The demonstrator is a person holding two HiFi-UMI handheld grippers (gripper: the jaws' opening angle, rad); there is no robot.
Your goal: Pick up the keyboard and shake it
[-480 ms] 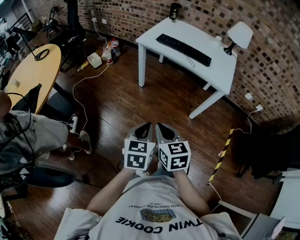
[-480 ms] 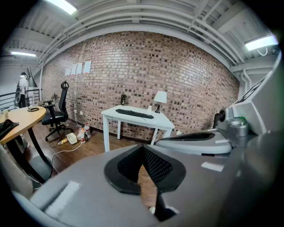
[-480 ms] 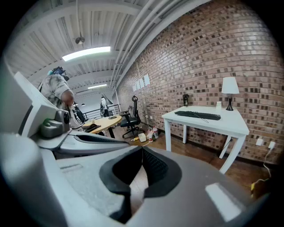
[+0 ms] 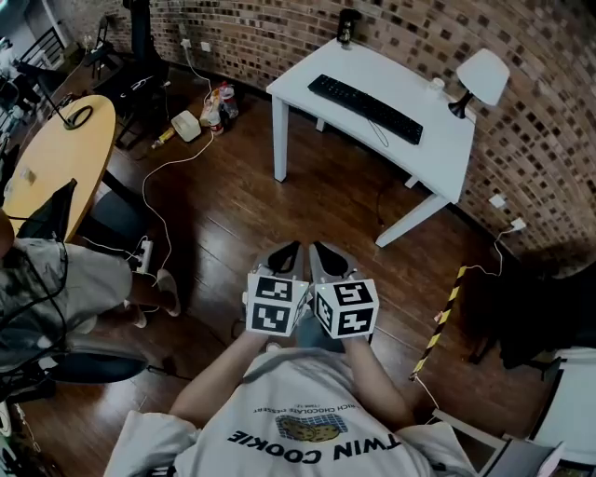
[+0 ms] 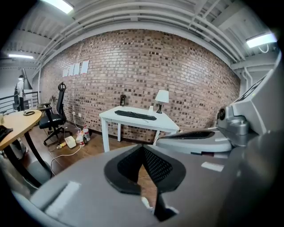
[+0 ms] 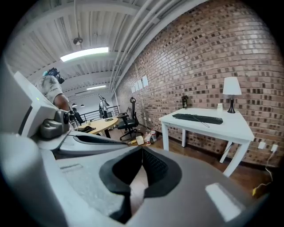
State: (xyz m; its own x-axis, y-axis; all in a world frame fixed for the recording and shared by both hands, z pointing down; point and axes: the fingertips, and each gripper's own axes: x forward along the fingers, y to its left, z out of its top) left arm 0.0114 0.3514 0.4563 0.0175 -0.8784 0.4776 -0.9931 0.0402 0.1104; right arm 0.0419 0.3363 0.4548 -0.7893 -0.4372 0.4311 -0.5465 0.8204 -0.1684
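The keyboard (image 4: 365, 108) is black and lies flat on the white surface (image 4: 396, 73), lengthwise along it and about midway between the long edges. Its thin cable (image 4: 376, 130) trails toward the edge away from the wall. Nothing touches the keyboard.

A white lamp (image 4: 481, 76) stands at the surface's right end, and a dark bottle (image 4: 347, 22) stands at the far left corner, both apart from the keyboard. A brick wall (image 4: 540, 140) runs just behind the surface.

Both tongs are well apart from the surface, held side by side in front of the person's chest over the wood floor (image 4: 307, 205) and aimed toward the keyboard. The left tongs (image 4: 284, 255) are pressed together with nothing between the pads. The right tongs (image 4: 327, 256) are likewise closed and empty. The two marker cubes nearly touch.

Each gripper view shows the keyboard (image 5: 135, 115) (image 6: 197, 118) far ahead on the surface, beyond the closed tips.

At the left stand a round wooden table (image 4: 65, 154) and a seated person (image 4: 56, 279).
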